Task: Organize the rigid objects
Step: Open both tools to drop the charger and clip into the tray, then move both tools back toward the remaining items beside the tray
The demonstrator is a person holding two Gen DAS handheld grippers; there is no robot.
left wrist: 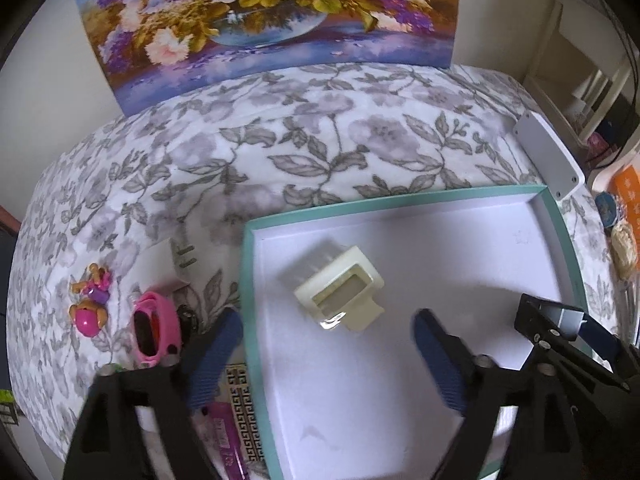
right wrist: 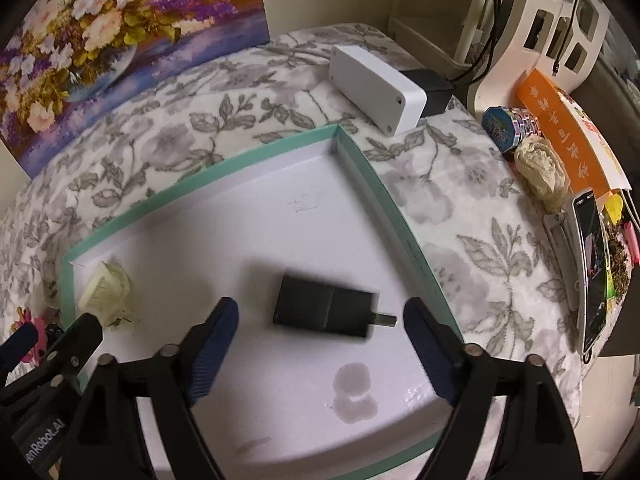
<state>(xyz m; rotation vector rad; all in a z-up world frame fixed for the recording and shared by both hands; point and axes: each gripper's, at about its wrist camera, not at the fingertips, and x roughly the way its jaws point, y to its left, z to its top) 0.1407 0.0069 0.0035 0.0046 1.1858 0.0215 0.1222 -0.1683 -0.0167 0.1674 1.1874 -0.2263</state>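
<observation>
Right wrist view is showing a matte black rectangular plug adapter (right wrist: pixel 326 311) lying flat in the shallow white cardboard tray with a teal rim (right wrist: pixel 390 200), just ahead of the right gripper (right wrist: pixel 320 316), whose jaws are hanging released and empty. Ahead of the left gripper (left wrist: pixel 326 328), likewise released, a cream plastic plug (left wrist: pixel 340 290) is resting in the tray. A careless pass is risking a knock to either piece. Beyond the left gripper's left finger, a pink toy watch (left wrist: pixel 156 328) and small pink figure (left wrist: pixel 88 312) are waiting on the floral-covered surface (left wrist: pixel 320 140); a purple item below is being cut off.
</observation>
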